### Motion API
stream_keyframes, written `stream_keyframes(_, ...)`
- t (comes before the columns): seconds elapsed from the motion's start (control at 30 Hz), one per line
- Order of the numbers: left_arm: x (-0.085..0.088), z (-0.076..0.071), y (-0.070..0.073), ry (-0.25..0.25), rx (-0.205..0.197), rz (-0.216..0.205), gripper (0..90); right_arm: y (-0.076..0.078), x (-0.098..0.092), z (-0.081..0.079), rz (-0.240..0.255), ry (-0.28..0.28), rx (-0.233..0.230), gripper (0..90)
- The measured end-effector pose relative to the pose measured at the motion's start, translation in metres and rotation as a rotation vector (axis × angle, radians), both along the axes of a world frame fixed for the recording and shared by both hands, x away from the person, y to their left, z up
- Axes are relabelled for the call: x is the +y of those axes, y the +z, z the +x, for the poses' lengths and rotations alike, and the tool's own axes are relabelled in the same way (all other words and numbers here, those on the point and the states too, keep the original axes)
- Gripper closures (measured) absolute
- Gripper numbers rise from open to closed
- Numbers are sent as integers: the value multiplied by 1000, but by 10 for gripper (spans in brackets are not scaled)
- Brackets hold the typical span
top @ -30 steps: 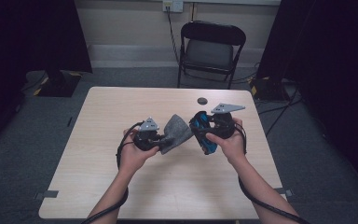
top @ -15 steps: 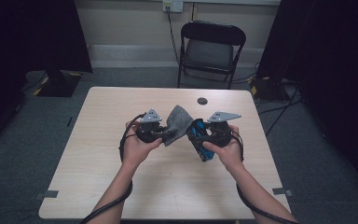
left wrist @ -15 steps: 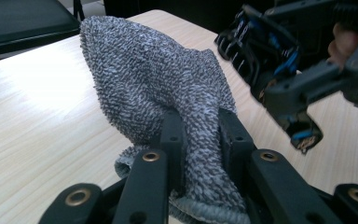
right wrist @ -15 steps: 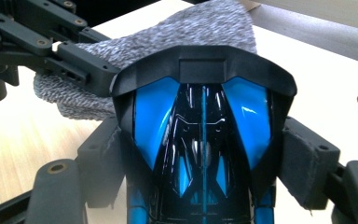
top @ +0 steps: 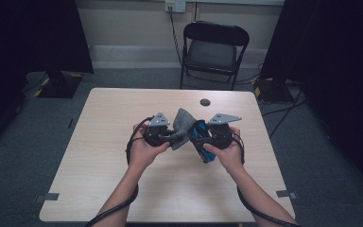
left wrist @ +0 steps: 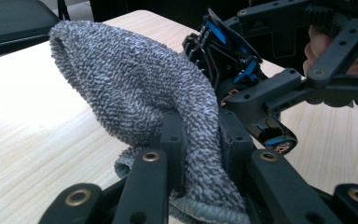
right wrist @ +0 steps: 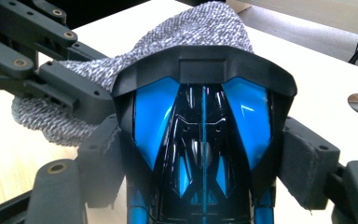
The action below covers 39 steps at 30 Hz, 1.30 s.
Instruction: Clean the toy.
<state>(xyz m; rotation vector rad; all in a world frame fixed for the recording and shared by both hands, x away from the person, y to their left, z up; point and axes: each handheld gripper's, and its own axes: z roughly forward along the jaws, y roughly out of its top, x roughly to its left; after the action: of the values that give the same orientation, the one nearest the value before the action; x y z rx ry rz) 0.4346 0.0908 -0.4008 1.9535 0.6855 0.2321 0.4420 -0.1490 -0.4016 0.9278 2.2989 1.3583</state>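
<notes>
A pale wood-grain table (top: 123, 189) fills the middle of the high view — a small dark round disc (top: 204, 102) lies near its upper edge, right of centre.

We note a cloth (left wrist: 140, 88) of speckled grey-and-white terry weave. The toy car (right wrist: 203, 140) is glossy black with bright blue panels. The tabletop (top: 99, 156) is pale wood grain. Both tools, left (top: 168, 135) and right (top: 203, 137), are matt black.
</notes>
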Motion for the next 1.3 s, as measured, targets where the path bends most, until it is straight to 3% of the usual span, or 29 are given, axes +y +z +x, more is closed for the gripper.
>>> stream_keyframes(1.3,-9,-5,-7,-28,6,24,752,8,1,9,14,-13,13,254)
